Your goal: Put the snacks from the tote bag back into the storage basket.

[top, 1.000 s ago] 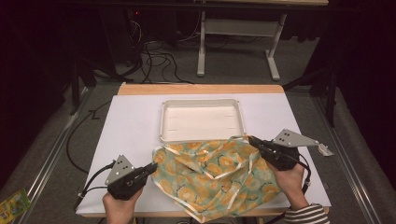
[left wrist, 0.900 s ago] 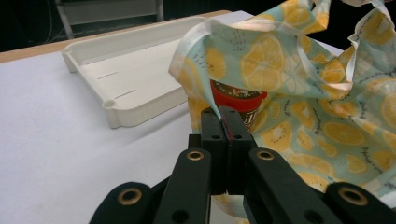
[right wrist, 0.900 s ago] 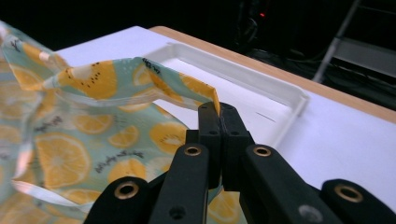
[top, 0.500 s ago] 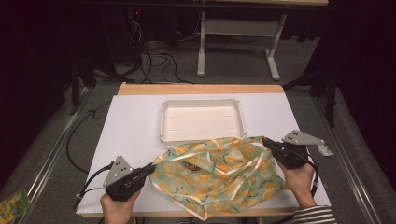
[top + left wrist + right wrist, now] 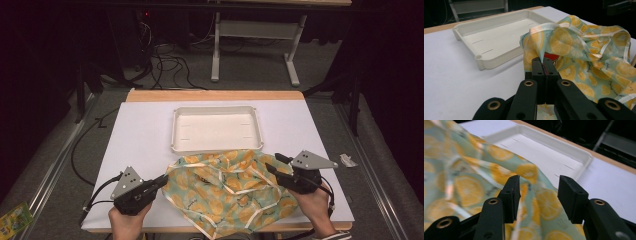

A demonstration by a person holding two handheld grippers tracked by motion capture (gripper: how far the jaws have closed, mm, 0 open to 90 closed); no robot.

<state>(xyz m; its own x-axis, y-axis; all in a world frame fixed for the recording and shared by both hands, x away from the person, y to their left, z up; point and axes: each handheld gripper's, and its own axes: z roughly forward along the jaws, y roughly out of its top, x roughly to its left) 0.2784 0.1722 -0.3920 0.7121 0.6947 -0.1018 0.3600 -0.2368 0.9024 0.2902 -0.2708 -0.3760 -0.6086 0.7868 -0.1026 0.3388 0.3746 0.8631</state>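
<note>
No text, label or number can be read: the lemon-print cloth (image 5: 230, 190) carries small dark script among its lemon slices, too small and blurred to make out.

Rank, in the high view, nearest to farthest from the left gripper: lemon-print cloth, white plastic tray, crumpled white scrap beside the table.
1. Lemon-print cloth, pinched in the left gripper.
2. White plastic tray, beyond it, mid-table.
3. Crumpled white scrap, past the table's right edge.
</note>
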